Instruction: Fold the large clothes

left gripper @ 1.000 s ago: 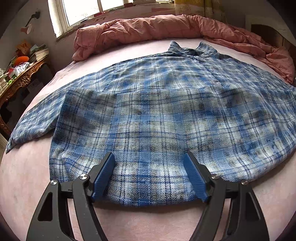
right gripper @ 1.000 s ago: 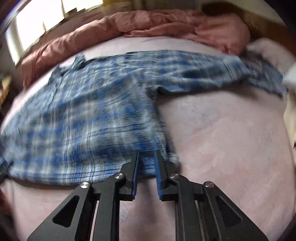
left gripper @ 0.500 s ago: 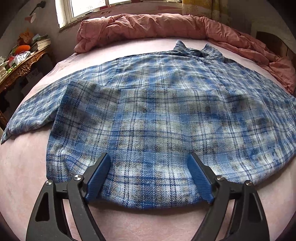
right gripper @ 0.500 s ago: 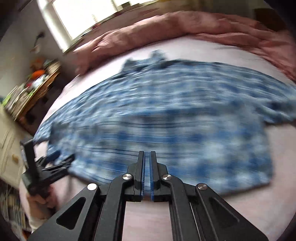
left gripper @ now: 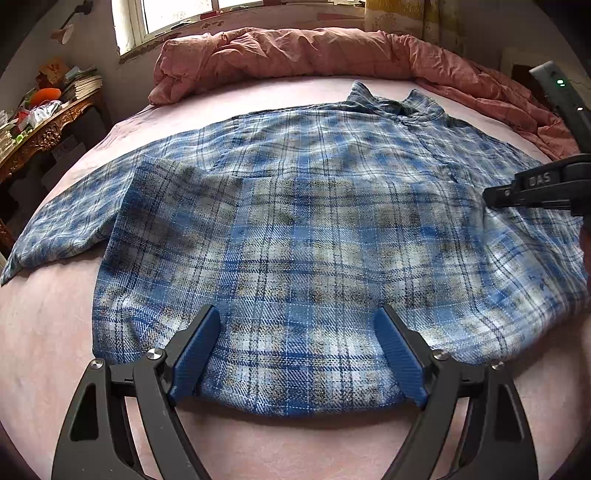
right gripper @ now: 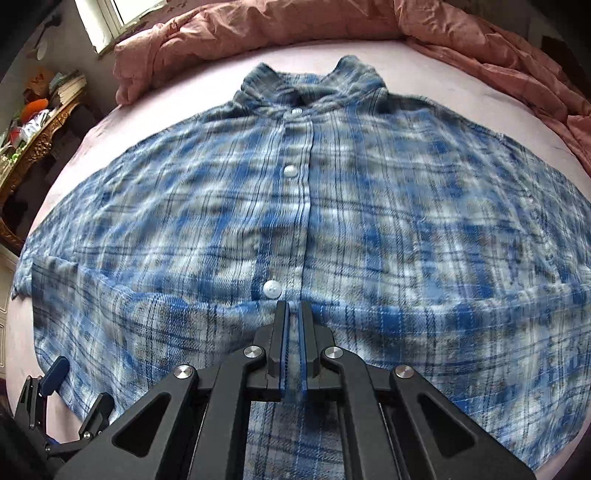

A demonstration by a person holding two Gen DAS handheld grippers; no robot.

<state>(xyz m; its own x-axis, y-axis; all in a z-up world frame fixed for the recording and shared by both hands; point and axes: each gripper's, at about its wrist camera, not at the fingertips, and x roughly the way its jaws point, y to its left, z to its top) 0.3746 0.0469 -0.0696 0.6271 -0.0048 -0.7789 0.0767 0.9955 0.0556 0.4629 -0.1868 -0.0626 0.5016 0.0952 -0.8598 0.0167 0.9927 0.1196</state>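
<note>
A blue plaid shirt (left gripper: 314, 221) lies spread on a pink bed, collar at the far side, its bottom part folded up over the body. My left gripper (left gripper: 299, 332) is open, its blue pads astride the near folded edge. My right gripper (right gripper: 293, 317) has its jaws nearly together over the shirt (right gripper: 332, 206), tips at the folded edge below a white button (right gripper: 272, 288). Whether cloth is pinched between them I cannot tell. The right gripper also shows at the right edge of the left wrist view (left gripper: 535, 188), low over the shirt. The left gripper shows at the lower left of the right wrist view (right gripper: 70, 398).
A rolled pink duvet (left gripper: 295, 51) lies along the far side of the bed and down its right side (right gripper: 517, 66). A carved wooden side table (left gripper: 40, 129) with books and clutter stands to the left. A window (left gripper: 177, 11) is behind.
My right gripper swung from the shirt's right side across to over its middle, staying nearly shut. My left gripper drifted slightly and stayed open at the near edge.
</note>
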